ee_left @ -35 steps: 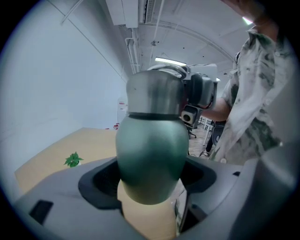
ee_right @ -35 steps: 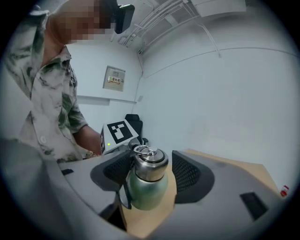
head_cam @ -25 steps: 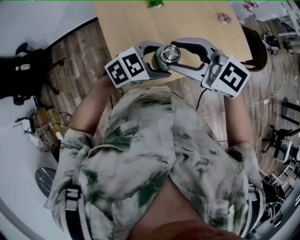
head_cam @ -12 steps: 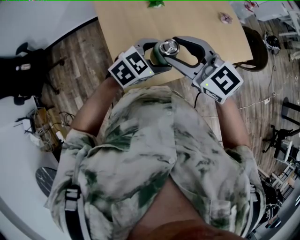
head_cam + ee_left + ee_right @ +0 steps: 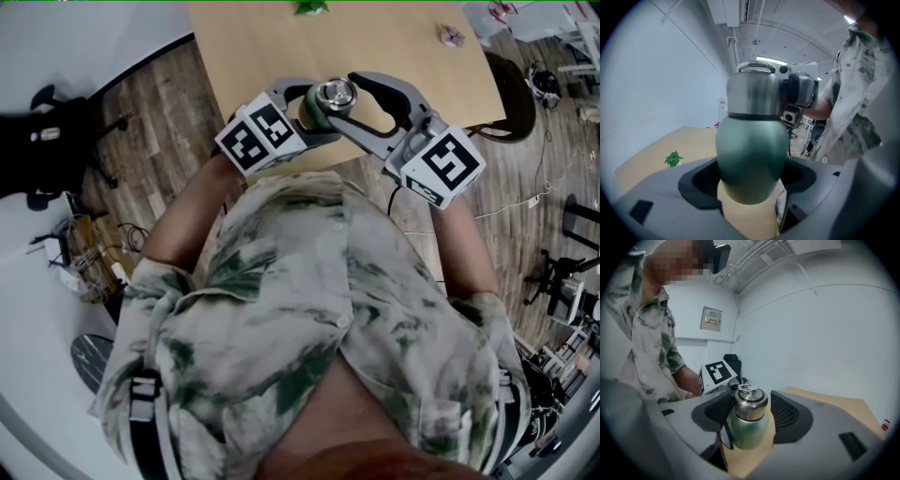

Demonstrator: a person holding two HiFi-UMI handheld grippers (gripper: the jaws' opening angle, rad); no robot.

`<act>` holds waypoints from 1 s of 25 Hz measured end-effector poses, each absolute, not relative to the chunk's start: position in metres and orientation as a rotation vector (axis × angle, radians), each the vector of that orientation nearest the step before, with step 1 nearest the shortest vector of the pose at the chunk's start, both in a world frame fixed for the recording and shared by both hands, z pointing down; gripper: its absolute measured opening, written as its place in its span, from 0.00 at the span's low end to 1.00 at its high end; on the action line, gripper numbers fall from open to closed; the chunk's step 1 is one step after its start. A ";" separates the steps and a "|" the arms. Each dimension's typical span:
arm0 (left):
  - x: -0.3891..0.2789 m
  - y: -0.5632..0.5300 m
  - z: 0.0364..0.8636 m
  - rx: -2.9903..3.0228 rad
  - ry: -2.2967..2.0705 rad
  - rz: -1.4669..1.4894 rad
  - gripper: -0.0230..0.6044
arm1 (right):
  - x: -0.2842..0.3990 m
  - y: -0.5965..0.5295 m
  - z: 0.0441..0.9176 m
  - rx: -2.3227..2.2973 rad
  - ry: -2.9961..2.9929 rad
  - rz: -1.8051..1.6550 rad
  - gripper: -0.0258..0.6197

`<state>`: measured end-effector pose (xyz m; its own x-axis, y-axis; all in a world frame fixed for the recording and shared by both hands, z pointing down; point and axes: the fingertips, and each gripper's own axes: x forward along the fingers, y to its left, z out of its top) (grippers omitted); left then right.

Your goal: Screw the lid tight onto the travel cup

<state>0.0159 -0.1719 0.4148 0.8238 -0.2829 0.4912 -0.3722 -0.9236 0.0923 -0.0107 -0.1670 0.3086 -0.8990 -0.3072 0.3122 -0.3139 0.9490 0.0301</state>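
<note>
The travel cup has a green body (image 5: pixel 750 159) and a steel lid (image 5: pixel 754 96) with a small ring handle on top. My left gripper (image 5: pixel 751 182) is shut on the green body and holds it upright above the table's near edge. My right gripper (image 5: pixel 751 414) reaches in from the right at lid height. Its jaws have just been opening, and the lid (image 5: pixel 750 404) stands between its ribbed pads with a gap on the right side. In the head view the lid (image 5: pixel 336 93) shows between both grippers.
The light wooden table (image 5: pixel 394 37) lies ahead, with a small green plant (image 5: pixel 309 7) at its far edge and a small pink thing (image 5: pixel 451 36) at the far right. A black chair (image 5: pixel 37 141) stands on the wooden floor at the left.
Both grippers and the cup have shifted slightly farther over the table. The right gripper has rolled, so its marker cube sits turned and closer in.
</note>
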 end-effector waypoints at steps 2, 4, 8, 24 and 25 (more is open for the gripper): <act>0.017 -0.168 0.411 2.846 -0.452 0.711 0.64 | -0.010 -0.166 0.304 0.387 -2.795 0.019 0.48; 0.019 -0.162 0.407 2.873 -0.389 0.700 0.64 | -0.010 -0.163 0.301 0.313 -2.801 0.017 0.48; 0.025 -0.149 0.404 2.913 -0.287 0.683 0.64 | -0.011 -0.149 0.300 0.157 -2.802 -0.014 0.46; 0.021 -0.169 0.415 2.852 -0.493 0.734 0.64 | -0.013 -0.163 0.311 0.402 -2.776 -0.018 0.42; 0.021 -0.170 0.416 2.846 -0.515 0.735 0.64 | -0.012 -0.164 0.312 0.422 -2.776 -0.011 0.42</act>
